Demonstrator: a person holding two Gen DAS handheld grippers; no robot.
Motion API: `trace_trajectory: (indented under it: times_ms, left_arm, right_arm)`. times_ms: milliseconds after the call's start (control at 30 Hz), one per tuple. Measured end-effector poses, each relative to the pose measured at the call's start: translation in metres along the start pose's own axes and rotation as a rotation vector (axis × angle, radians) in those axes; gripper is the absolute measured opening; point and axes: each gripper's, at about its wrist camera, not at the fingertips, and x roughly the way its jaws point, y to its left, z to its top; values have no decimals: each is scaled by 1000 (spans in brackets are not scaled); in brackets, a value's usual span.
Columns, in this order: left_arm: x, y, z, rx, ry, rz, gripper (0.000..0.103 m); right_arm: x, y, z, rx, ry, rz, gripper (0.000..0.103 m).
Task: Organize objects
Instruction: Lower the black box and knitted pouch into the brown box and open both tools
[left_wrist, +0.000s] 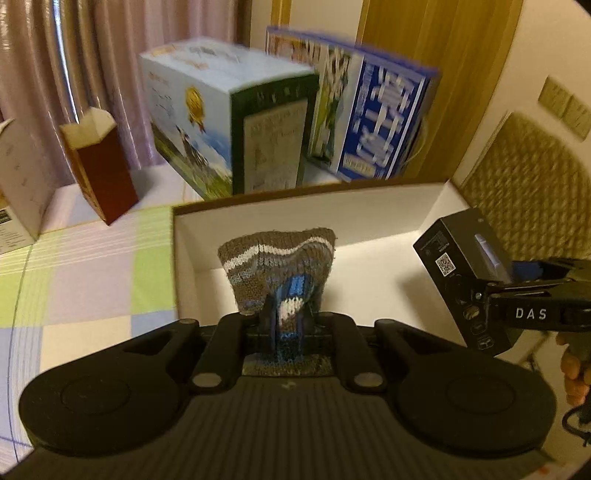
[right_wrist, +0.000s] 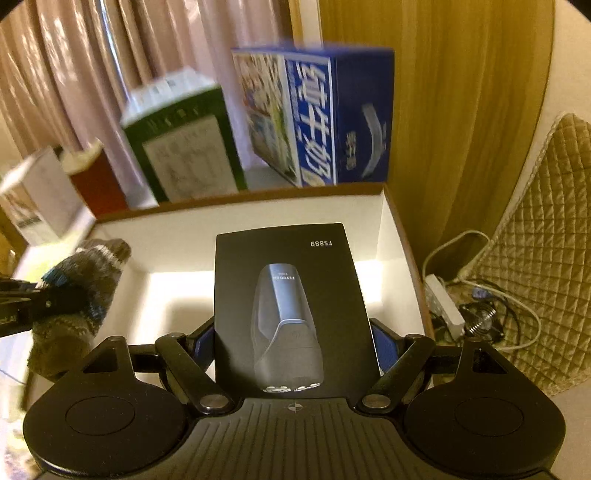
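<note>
A brown knitted sock (left_wrist: 273, 266) with white and blue stripes is clamped in my left gripper (left_wrist: 286, 317), which hangs over the open white cardboard box (left_wrist: 388, 206). My right gripper (right_wrist: 295, 332) is shut on a black shaver box (right_wrist: 291, 295) marked FS889, held over the same white box (right_wrist: 391, 221). In the left wrist view the right gripper (left_wrist: 480, 295) and the black shaver box (left_wrist: 458, 258) show at the right. In the right wrist view the sock (right_wrist: 81, 288) and left gripper (right_wrist: 40, 299) appear at the left.
Behind the white box stand a green-ended carton (left_wrist: 229, 129) and a blue carton (left_wrist: 380, 122). A dark red carton (left_wrist: 99, 166) and a white carton (left_wrist: 18, 184) stand left on the checked cloth (left_wrist: 92, 277). A power strip with cables (right_wrist: 447, 302) lies right, beside a quilted chair (right_wrist: 535, 240).
</note>
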Motion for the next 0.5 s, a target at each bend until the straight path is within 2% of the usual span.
trace_trajectory:
  times_ms: [167, 367, 400, 500]
  left_arm:
    - [48, -1, 8, 18, 69, 63, 8]
    - [78, -4, 14, 26, 81, 95, 13]
    - [80, -4, 15, 26, 79, 101, 15]
    - [85, -7, 15, 45, 86, 103, 33]
  right_arm:
    - [35, -3, 8, -30, 35, -64, 78]
    - [60, -2, 16, -99, 27, -111, 79]
    - [63, 0, 17, -113, 23, -122, 79]
    - [65, 3, 17, -149, 11, -124, 80]
